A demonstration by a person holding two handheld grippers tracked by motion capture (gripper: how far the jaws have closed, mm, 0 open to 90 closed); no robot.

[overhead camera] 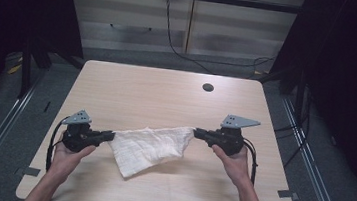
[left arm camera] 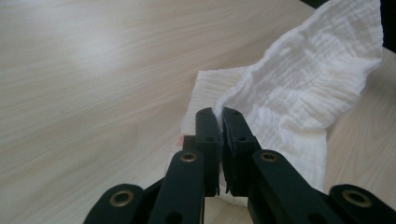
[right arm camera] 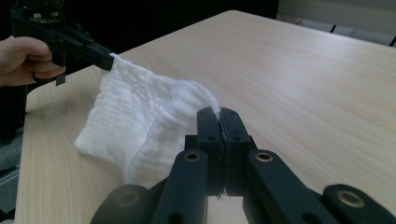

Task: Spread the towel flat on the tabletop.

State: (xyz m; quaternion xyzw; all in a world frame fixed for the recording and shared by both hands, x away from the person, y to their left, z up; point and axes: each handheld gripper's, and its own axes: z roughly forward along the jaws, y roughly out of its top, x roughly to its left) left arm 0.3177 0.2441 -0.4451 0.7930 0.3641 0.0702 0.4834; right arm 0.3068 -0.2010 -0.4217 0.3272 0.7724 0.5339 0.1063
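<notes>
A white crinkled cloth (overhead camera: 149, 147) hangs stretched between both grippers above the light wooden table (overhead camera: 167, 94), and its lower corner droops toward the front. My left gripper (overhead camera: 111, 135) is shut on the cloth's left corner. In the left gripper view the closed jaws (left arm camera: 220, 114) pinch the cloth's edge, and the cloth (left arm camera: 299, 93) rises away to the right. My right gripper (overhead camera: 196, 131) is shut on the opposite corner. In the right gripper view its jaws (right arm camera: 219, 114) clamp the cloth (right arm camera: 135, 116), with the left gripper (right arm camera: 105, 58) holding the far corner.
A round dark hole (overhead camera: 208, 87) sits in the tabletop near the far right. Metal rails (overhead camera: 310, 164) run along the floor on both sides of the table. Cables (overhead camera: 220, 62) lie on the floor behind it.
</notes>
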